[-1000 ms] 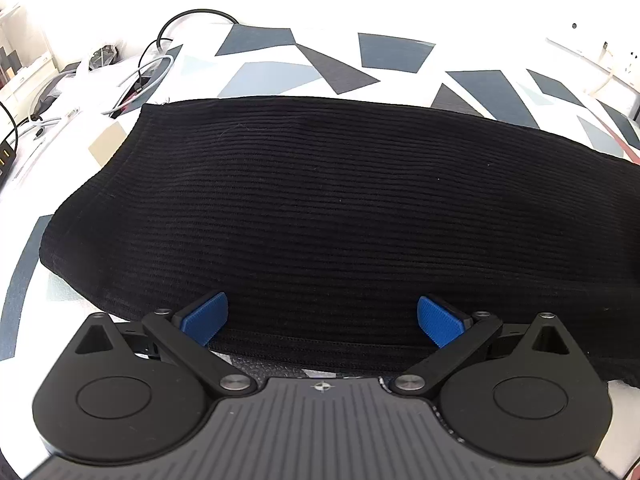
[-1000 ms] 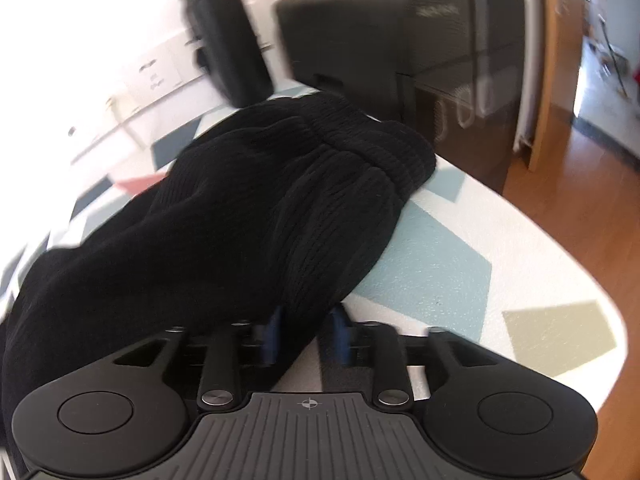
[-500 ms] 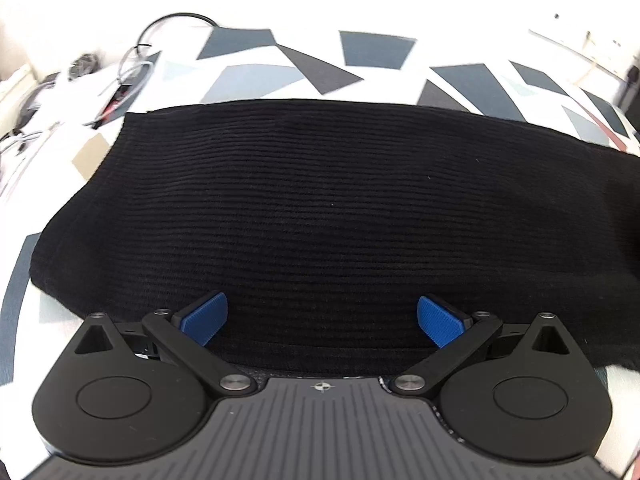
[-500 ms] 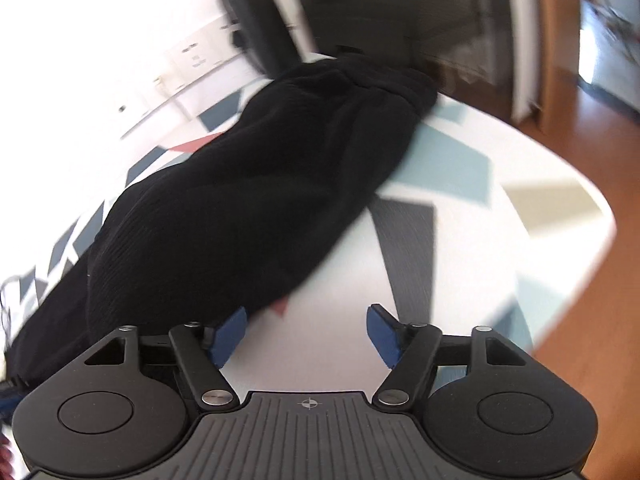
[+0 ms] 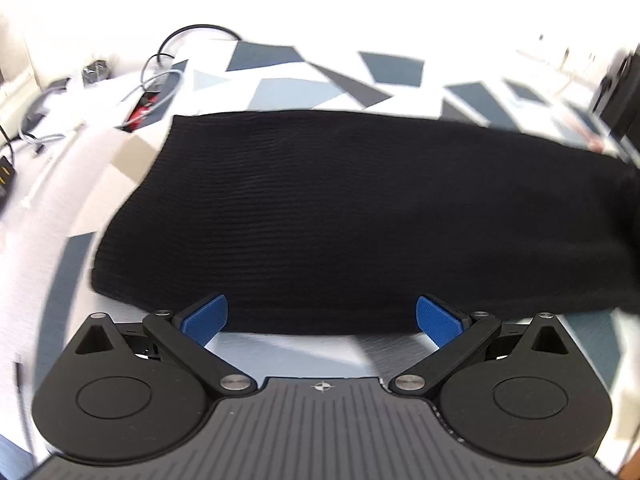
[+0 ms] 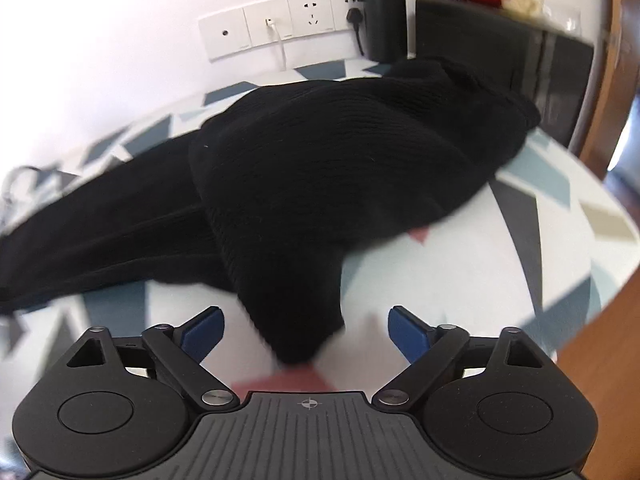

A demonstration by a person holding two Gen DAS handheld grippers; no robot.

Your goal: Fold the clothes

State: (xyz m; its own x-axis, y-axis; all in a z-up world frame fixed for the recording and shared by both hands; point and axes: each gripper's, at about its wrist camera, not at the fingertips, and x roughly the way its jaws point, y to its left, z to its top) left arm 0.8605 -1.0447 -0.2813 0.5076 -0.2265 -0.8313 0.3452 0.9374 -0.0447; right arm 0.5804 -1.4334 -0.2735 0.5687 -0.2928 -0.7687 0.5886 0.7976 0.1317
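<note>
A: Table (image 5: 280,64) first. White top with grey, blue and tan angular patches; its rounded edge runs down the right of the right wrist view, wooden floor (image 6: 600,392) beyond. Bare surface lies between the garment and that edge.

B: Black garment (image 5: 360,216)?

A: Ribbed knit, lying long across the table. In the left wrist view it is flat, near hem straight, just past the fingertips. In the right wrist view one end is bunched and humped toward the dark cabinet (image 6: 500,52), and a pointed flap reaches down between the fingers.

B: Left gripper (image 5: 322,317)?

A: Jaws spread wide, blue pads clear of the cloth, nothing held. It is level and low, facing the hem square on.

B: Right gripper (image 6: 306,331)?

A: Also spread wide, gripping nothing. The flap tip sits between the pads; whether it touches either I can't say, that area is blurred.

B: Smaller items?

A: Black bottle (image 6: 380,8) against the wall by a white socket strip (image 6: 280,22). Loose cables (image 5: 168,76) at the table's far left corner, apart from the garment.
</note>
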